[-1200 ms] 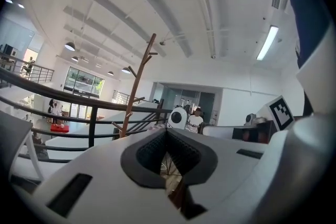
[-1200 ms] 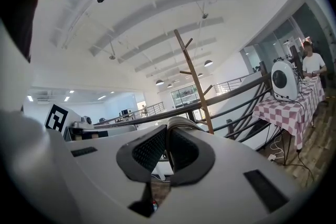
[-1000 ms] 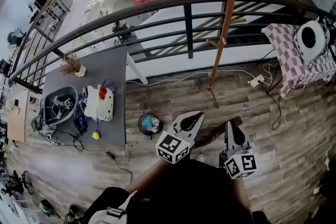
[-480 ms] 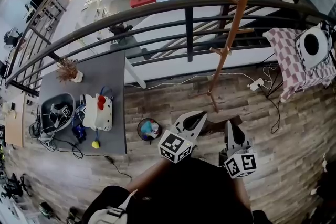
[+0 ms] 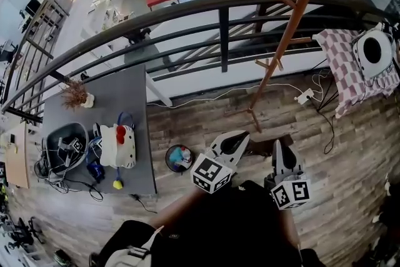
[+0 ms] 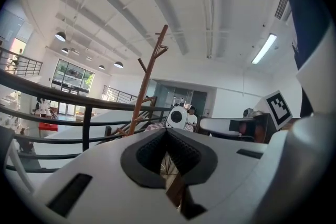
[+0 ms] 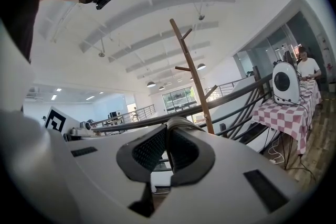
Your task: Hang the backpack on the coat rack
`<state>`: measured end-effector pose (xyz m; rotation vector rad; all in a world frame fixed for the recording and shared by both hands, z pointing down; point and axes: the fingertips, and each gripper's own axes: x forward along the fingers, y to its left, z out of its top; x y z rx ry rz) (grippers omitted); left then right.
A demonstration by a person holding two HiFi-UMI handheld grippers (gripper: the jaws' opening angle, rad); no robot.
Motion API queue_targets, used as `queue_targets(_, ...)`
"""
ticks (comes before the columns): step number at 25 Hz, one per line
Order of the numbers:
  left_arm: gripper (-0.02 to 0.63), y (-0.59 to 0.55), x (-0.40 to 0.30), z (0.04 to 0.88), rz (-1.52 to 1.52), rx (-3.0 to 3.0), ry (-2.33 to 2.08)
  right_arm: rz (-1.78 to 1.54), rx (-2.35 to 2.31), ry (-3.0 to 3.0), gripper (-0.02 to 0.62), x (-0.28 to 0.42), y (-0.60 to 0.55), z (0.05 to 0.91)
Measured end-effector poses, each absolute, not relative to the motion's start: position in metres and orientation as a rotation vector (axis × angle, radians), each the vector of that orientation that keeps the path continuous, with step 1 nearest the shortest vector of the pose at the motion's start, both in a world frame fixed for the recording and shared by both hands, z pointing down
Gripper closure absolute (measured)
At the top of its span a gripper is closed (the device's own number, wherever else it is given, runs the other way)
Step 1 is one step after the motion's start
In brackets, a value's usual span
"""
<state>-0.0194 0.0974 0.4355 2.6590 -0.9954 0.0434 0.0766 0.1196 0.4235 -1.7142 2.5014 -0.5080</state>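
Nearest, low in the head view: left gripper (image 5: 237, 139), white two-jaw body with a marker cube, shut tip to tip and holding nothing. Confirmed in the left gripper view (image 6: 167, 132): ribbed dark pads meeting at the tip, only floor showing through the slot lower down.

Just to its right: right gripper (image 5: 279, 148), likewise closed and empty. Same reading in the right gripper view (image 7: 167, 131).

Just left of the left gripper, on the wood-plank floor (image 5: 206, 115): small round dark bin (image 5: 179, 158) with coloured contents.

Further left, well apart from both grippers, with the bin in between: white cat-faced backpack with a red bow (image 5: 119, 146). Lying flat on the grey rectangular tabletop (image 5: 119, 97), near its front end, touched by neither gripper. Just beside it, to the left: dark round basket of cables (image 5: 65, 141).

Ahead of both grippers: brown wooden coat rack with angled pegs (image 5: 284, 40), upright on the floor, foot near and just beyond the left gripper's tip. Also visible past each set of jaws (image 6: 149, 78) (image 7: 191, 76).

Behind the rack: curved dark metal railing (image 5: 187, 9). Far right: table under a red-and-white checked cloth (image 5: 350, 78), carrying a white round device (image 5: 373, 50).
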Motion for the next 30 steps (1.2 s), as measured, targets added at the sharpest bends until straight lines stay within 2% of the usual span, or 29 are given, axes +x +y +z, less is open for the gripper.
queue_targets(9, 0.598, 0.074, -0.023, 0.441, 0.057, 2.666, -0.958, -0.532, -1.763, 2.474, 0.569, 0.072, 0.102, 0.427)
queue_targets(30, 0.598, 0.014, 0.024, 0.449, 0.088, 2.625, -1.038, -0.555, -1.611, 2.562, 0.571, 0.099, 0.046, 0.435)
